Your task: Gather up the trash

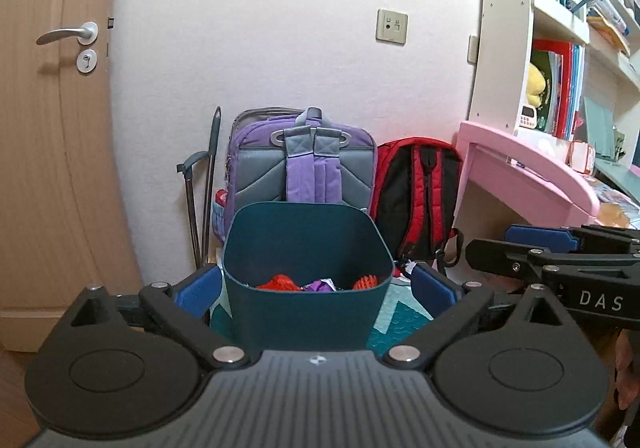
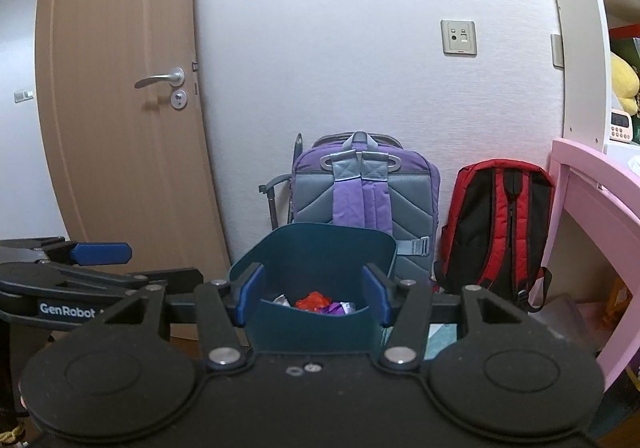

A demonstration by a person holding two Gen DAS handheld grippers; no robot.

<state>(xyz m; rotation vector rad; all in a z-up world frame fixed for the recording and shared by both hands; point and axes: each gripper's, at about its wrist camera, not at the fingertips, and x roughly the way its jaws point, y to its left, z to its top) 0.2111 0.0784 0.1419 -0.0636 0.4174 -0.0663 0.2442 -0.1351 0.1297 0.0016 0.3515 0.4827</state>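
A dark teal trash bin (image 1: 306, 248) stands on the floor by the wall, with red and purple wrappers (image 1: 316, 284) inside. It also shows in the right wrist view (image 2: 320, 260), where the wrappers (image 2: 320, 304) lie at its bottom. My left gripper (image 1: 316, 286) is open and empty, its blue fingers on either side of the bin. My right gripper (image 2: 314, 300) is open and empty, close to the bin's near rim. Each gripper shows from the side in the other's view: the right gripper (image 1: 536, 244) and the left gripper (image 2: 100, 254).
A purple backpack (image 1: 302, 163) and a red backpack (image 1: 416, 191) lean on the wall behind the bin. A wooden door (image 1: 52, 127) is at the left. A pink desk (image 1: 528, 171) and white bookshelf (image 1: 560, 27) stand at the right.
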